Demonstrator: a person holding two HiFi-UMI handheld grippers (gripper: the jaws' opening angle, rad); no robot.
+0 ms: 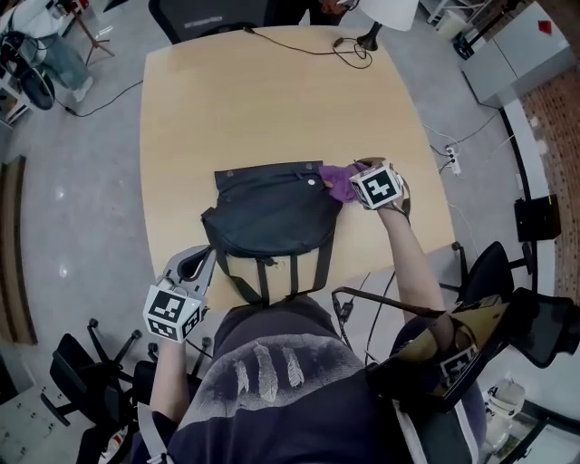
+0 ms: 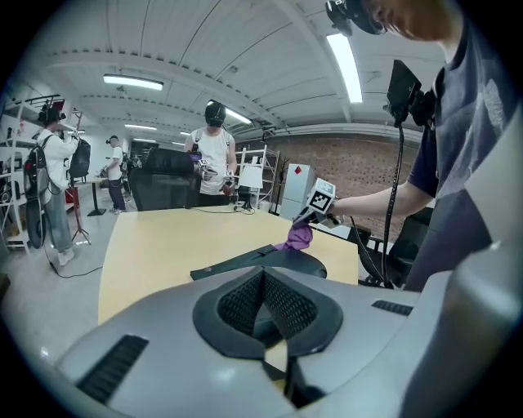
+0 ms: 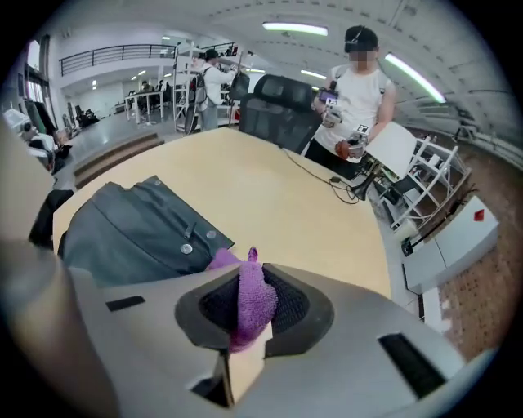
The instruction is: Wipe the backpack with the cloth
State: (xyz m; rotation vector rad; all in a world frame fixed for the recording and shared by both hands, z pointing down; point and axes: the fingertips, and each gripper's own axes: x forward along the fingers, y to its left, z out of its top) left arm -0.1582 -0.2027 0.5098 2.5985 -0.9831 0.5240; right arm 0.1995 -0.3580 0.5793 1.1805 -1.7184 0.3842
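A broad, pale wooden surface [image 1: 254, 100] with rounded corners fills the middle of the head view, with grey floor all round it. A thin black cable [image 1: 308, 47] loops across its far end, where a dark office chair [image 1: 208, 14] is pushed in.

A dark grey backpack [image 1: 272, 217] lies flat on the near part of the surface, right in front of me. Its flap, which has two small metal studs, faces up. Its tan underside and dark straps hang over the near edge towards my body.

My left hand-held gripper [image 1: 201, 260] is held low at the near left corner of the surface, just beside the backpack's left side and not touching it. In its own view the two black ribbed pads meet at the tips with nothing between them.

My right hand-held gripper [image 1: 353, 184] reaches out to the backpack's far right corner. Its jaws are clamped on a purple cloth [image 3: 249, 302], which bunches up between the pads and pokes out past them. The free part of the cloth rests on the backpack's corner, next to the studs.

A person in a white top [image 3: 355, 98] stands beyond the far end of the surface.
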